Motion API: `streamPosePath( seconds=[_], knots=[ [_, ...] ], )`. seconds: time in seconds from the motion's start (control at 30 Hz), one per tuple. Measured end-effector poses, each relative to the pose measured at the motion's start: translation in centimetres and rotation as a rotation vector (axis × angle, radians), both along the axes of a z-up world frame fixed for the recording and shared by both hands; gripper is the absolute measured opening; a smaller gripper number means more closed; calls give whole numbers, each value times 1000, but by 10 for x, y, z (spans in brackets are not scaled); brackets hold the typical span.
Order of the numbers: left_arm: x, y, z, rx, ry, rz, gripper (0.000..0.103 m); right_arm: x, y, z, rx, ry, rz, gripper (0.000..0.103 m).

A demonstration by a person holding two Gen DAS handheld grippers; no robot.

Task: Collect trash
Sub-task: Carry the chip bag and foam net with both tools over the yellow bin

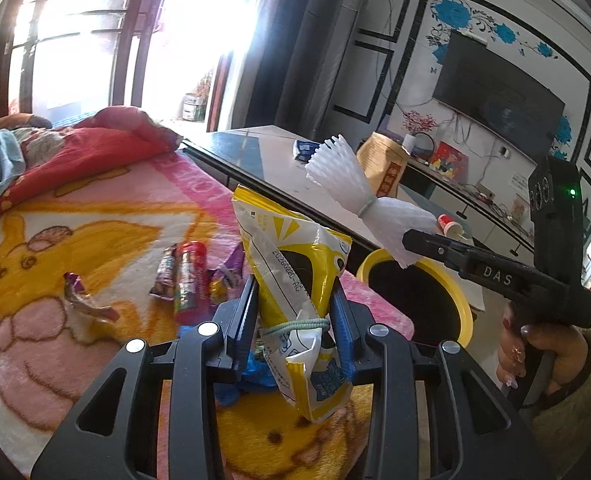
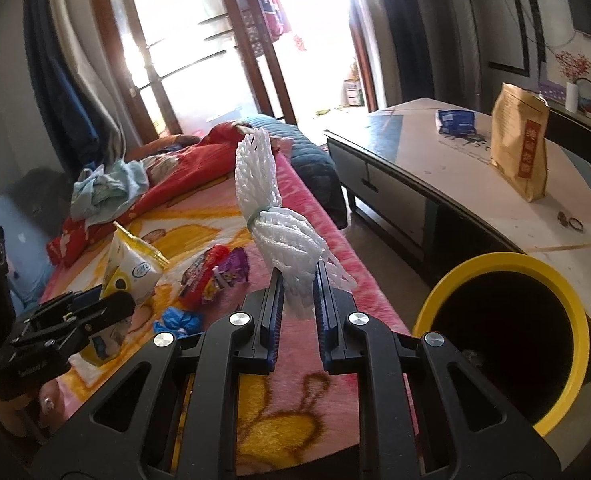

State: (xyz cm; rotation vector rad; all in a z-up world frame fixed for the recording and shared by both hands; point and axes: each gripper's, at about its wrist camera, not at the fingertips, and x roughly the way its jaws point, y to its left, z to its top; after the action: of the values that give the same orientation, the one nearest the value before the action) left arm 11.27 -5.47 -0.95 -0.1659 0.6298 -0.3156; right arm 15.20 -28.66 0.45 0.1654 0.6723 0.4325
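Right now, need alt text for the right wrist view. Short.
The right gripper is shut on a white foam net tied with a green band, held above a pink cartoon blanket, with a yellow-rimmed bin to its right. At left, the left gripper holds a yellow snack bag; more wrappers lie on the blanket.

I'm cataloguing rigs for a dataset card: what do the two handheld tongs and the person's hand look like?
Both tongs, left and right, are matte black frames with silver bolts and ribbed blue pads. Seen from the left camera, the right unit carries white "DAS" lettering and a green light. The hand has decorated nails and a furry cuff.
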Motion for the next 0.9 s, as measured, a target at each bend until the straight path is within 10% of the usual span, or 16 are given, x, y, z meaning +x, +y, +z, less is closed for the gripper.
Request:
streamPosePath(
  seconds=[0.9],
  knots=[
    [17, -87, -5, 39, -10, -195, 33, -9, -99, -12, 32, 12, -283, 10]
  ],
)
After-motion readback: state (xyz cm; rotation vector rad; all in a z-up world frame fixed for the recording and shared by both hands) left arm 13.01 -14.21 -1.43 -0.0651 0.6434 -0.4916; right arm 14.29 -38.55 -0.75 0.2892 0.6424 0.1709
